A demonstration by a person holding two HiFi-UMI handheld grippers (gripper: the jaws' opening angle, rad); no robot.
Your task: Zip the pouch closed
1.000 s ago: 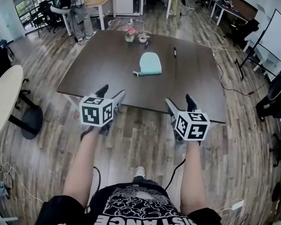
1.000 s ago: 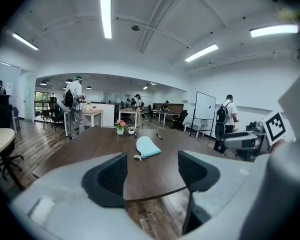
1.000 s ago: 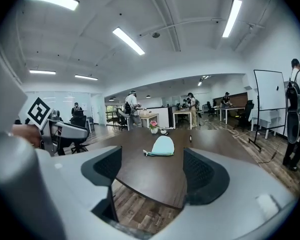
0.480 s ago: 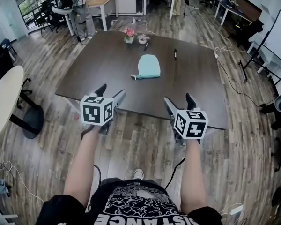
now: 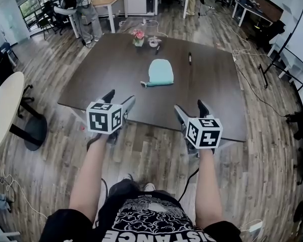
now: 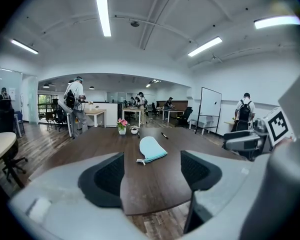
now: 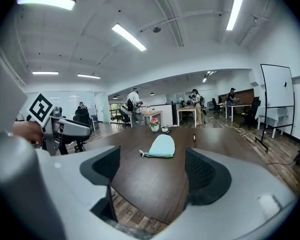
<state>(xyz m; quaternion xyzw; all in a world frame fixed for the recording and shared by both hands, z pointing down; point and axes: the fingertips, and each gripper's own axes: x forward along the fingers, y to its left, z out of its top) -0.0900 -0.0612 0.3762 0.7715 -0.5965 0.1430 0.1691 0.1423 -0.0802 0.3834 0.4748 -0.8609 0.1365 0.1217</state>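
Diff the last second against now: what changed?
The left gripper and the right gripper edged forward toward the table's near edge. Their jaws have just been opening, with nothing between them. Nothing was grasped or released. The teal pouch, flower pot and pen lie unmoved on the table.

The head view looks steeply down from above the person. The counter [image 5: 116, 79] fills 12 o'clock, with the left tool [image 5: 120, 98] and right tool [image 5: 190, 106] close below it. Each tool view sits low behind its own jaws, facing across the counter's near edge. All three views share the pouch [image 5: 160, 72].
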